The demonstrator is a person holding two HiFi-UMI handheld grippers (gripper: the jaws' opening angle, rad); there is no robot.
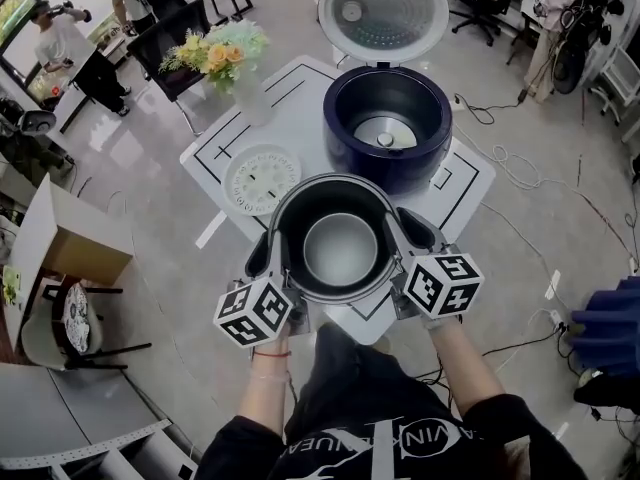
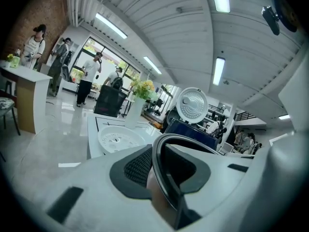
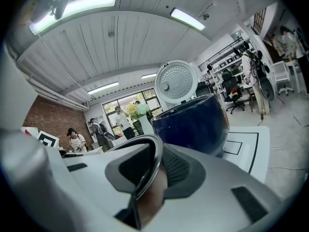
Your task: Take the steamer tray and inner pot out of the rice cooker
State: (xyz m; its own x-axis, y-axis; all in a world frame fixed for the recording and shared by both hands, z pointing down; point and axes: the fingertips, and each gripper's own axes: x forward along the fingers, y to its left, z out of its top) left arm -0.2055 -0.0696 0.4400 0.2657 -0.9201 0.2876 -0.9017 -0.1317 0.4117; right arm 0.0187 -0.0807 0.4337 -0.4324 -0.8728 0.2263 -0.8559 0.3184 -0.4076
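Both grippers hold the dark inner pot point(image 1: 340, 250) by its rim, over the near end of the white table point(image 1: 300, 93). My left gripper point(image 1: 272, 256) is shut on the rim's left side and my right gripper point(image 1: 404, 236) on its right side. In the left gripper view the rim point(image 2: 161, 153) runs between the black pads; the right gripper view shows the rim point(image 3: 155, 163) the same way. The dark blue rice cooker point(image 1: 400, 168) stands behind with its lid point(image 1: 383, 10) up and its well bare. The white steamer tray point(image 1: 262, 178) lies on the table to the left.
A vase of flowers point(image 1: 225, 53) stands at the table's far left corner. A cardboard box point(image 1: 70, 243) and a stool are on the floor to the left, and cables point(image 1: 520, 173) trail at the right. People stand far off at the back.
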